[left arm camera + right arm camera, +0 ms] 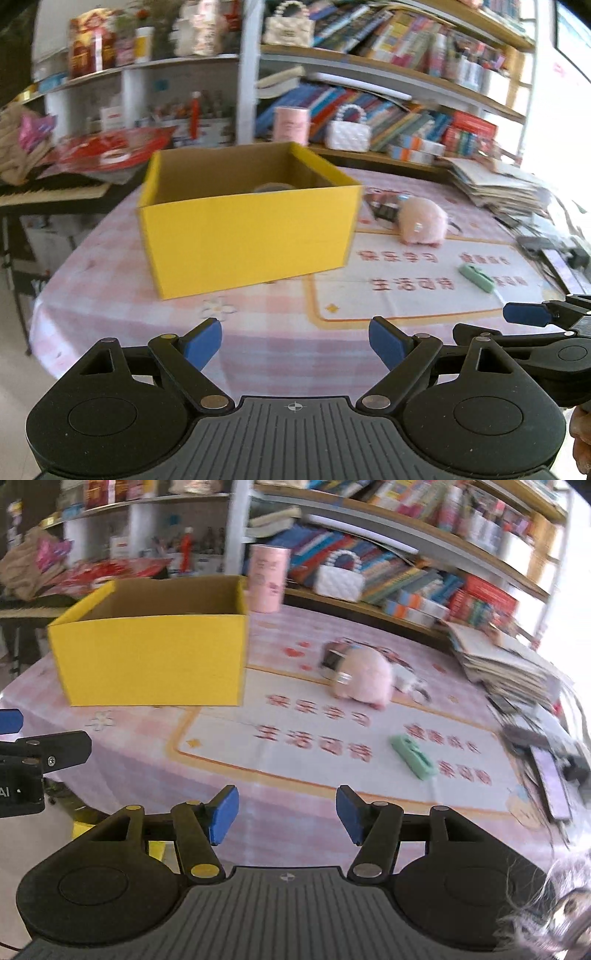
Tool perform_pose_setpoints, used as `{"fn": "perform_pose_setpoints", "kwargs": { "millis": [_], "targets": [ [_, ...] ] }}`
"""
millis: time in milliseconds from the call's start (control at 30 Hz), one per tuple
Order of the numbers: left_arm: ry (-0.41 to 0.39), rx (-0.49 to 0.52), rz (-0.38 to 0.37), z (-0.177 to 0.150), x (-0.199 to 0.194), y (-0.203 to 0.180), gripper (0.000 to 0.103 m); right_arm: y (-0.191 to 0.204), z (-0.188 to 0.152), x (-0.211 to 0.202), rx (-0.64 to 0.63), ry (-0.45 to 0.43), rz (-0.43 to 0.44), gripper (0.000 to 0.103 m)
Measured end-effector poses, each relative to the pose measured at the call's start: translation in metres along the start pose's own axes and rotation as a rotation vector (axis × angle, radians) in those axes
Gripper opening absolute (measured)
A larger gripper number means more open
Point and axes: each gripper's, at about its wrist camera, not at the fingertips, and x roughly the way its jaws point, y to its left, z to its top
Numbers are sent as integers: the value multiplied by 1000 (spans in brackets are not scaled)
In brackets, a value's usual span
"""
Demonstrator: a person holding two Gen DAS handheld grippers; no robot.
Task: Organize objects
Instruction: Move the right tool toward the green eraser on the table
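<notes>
Fingers of both grippers, left and right, spread and empty over desk; pick step, next reach green clip, drop in box.

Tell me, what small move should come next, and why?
Probably the right tool should ease forward toward the green item on the mat. Both tools are open and empty, the left tool included. That item lies loose nearest the right one, while the yellow box stands open to receive it.
</notes>
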Motion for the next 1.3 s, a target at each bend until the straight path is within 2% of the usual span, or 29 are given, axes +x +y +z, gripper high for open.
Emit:
{"fn": "perform_pose_setpoints", "kwargs": {
  "millis": [233, 600, 1067, 1300],
  "targets": [
    [9, 56, -73, 7, 13, -29, 89, -37, -10, -3, 99, 26, -78, 58],
    [41, 98, -131, 23, 47, -75, 89, -88, -11, 15, 154, 66, -134, 60],
    [3, 72, -62, 66, 96, -115, 89, -152, 28, 76, 141, 69, -75, 59],
    [18, 51, -13, 76, 116, -132, 89, -163, 40, 118, 15, 104, -5, 50]
  ]
}}
